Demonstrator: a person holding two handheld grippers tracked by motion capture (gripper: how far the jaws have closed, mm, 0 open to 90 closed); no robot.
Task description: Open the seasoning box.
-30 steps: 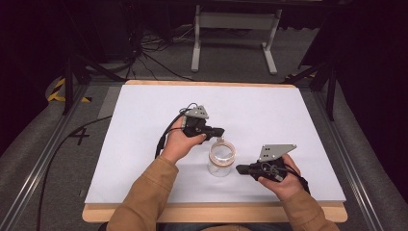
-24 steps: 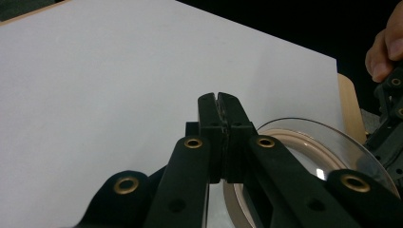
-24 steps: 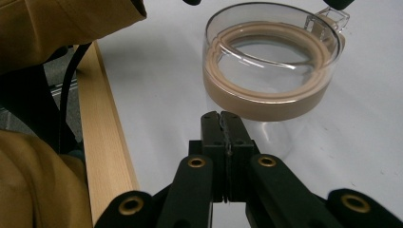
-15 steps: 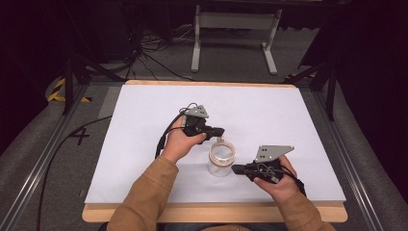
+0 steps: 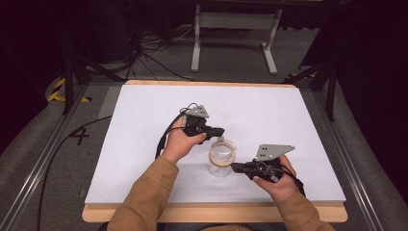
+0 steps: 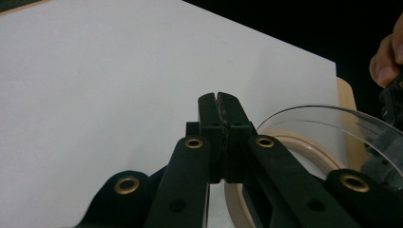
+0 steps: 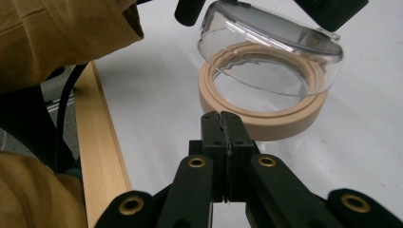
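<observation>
**Two closed tongs flank a clear jar on a white worktop**

A person sits at a white worktop [image 5: 144, 125] edged in pale wood, forearms in tan sleeves [image 5: 144, 202] entering from the bottom of the high view. Each hand holds black tongs. Near the middle of the worktop, toward the person's side, stands a clear jar [image 5: 222, 159] with a beige ring [image 7: 266, 102] around its mouth. In the right gripper view a clear domed lid [image 7: 271, 52] sits tilted above that ring.

The left tongs [image 5: 220, 130] point toward the jar from its far left, tips just beside the rim. Their jaws are pressed together with nothing between them. The left gripper view shows the lid's curved edge just right of the closed tips.

The right tongs [image 5: 234, 166] lie low at the jar's near right side, tips close against the jar. Their jaws are likewise pressed together and empty; whether they touch the jar is unclear.
</observation>
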